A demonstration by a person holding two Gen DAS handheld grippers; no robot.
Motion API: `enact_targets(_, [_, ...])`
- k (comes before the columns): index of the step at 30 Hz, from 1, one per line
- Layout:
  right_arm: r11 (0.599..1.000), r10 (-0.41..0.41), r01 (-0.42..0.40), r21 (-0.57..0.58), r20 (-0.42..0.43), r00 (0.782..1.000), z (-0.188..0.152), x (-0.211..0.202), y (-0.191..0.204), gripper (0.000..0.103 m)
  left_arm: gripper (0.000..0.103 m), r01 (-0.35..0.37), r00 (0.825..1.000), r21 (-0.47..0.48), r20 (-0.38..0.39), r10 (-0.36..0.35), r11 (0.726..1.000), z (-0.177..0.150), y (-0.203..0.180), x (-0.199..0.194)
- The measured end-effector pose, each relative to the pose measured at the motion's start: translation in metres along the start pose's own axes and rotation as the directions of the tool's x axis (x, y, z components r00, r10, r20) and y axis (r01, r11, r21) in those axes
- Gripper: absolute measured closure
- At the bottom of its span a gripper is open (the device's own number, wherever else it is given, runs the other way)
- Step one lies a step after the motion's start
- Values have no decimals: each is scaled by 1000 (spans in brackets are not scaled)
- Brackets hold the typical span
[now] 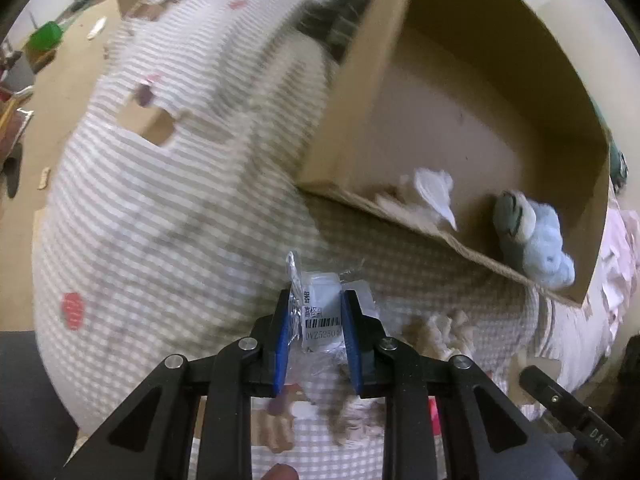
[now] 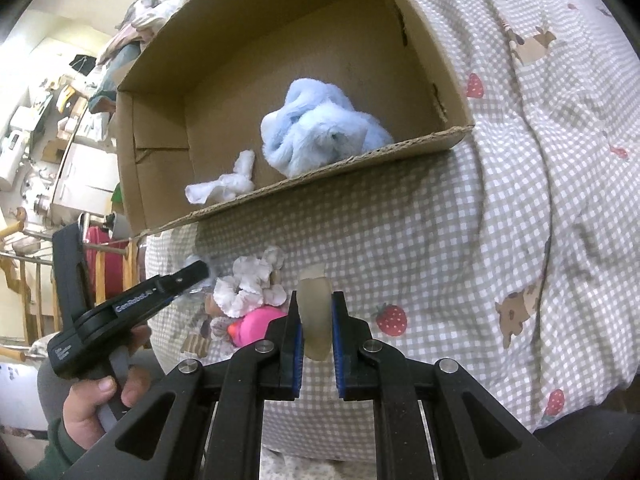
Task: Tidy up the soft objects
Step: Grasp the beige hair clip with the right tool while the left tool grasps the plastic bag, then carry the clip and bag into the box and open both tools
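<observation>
**Both claws full, box just ahead**

Under everything lies the quilt (image 2: 460, 240): puffy, waffle-textured cloth in grey-and-white check, dotted with red strawberries and brown bears. It swells into a rounded mound in my left view, which is blurred.

On it sits the box (image 2: 160, 80), plain brown corrugated cardboard, open-topped, its near rim ragged and its long walls running away from me. Inside, against the near wall, is a fluffy pale-blue plush (image 2: 320, 132), bunched into a lumpy ball; in my left view a grey-green striped part shows at its end. Beside it lies a white sock (image 2: 224, 188), limp and crumpled, its long axis roughly along the near wall.

On the quilt in front of the box, near my claws, rests a ruffled white scrunchie (image 2: 250, 288), and touching it a smooth hot-pink thing (image 2: 256, 330) I cannot identify.

My left claw (image 1: 316, 316) is clamped on a packet (image 1: 320, 312): crinkly clear plastic with a white barcode label, standing upright between the blue pads, its long axis pointing forward toward the box.

My right claw (image 2: 316, 320) pinches a pad (image 2: 316, 316), a smooth, translucent beige oval held edge-on, its long axis running forward along my fingers and its rounded tip poking past them toward the box.
</observation>
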State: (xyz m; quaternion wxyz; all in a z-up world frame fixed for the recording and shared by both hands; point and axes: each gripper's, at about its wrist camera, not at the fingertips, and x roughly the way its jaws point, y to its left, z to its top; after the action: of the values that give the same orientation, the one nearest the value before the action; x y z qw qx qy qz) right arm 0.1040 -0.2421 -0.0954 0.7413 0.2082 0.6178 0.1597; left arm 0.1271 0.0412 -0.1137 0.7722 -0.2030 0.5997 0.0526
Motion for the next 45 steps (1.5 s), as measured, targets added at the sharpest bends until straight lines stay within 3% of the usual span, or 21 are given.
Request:
enact_targets(5, [1000, 15, -15, 2, 15, 1000, 1, -7, -3, 89, 82, -72, 997, -18, 37, 73, 997, 4, 15, -14])
enact_targets(10, [1000, 16, -16, -8, 7, 1000, 1, -6, -1, 89, 82, -101, 994, -11, 48, 102, 995, -5, 25, -23])
enact_targets(16, [996, 85, -82, -37, 76, 994, 0, -25, 9, 89, 82, -76, 989, 46, 129, 70, 996, -22, 22, -61])
enact_targets(20, [986, 154, -143, -82, 156, 976, -1, -48, 18, 89, 82, -58, 982, 101, 187, 38, 993, -34, 7, -90])
enact_targets(25, [981, 178, -155, -121, 217, 960, 1, -71, 28, 89, 82, -59, 972, 159, 234, 20, 986, -39, -18, -119])
enact_targets(29, [979, 184, -155, -135, 244, 952, 10, -88, 34, 89, 82, -59, 968, 208, 252, 4, 976, -26, -36, -129])
enact_targets(37, [973, 179, -126, -195, 285, 942, 44, -99, 53, 89, 82, -125, 949, 316, 313, 20, 940, 11, -65, -132])
enact_targets(41, [965, 221, -149, -214, 364, 905, 57, -101, 53, 89, 82, -126, 944, 346, 329, 6, 930, 27, -79, -128])
enact_targets(45, [968, 235, -179, -179, 374, 897, 66, -91, 43, 89, 82, -96, 936, 340, 350, -31, 935, 40, -85, -124])
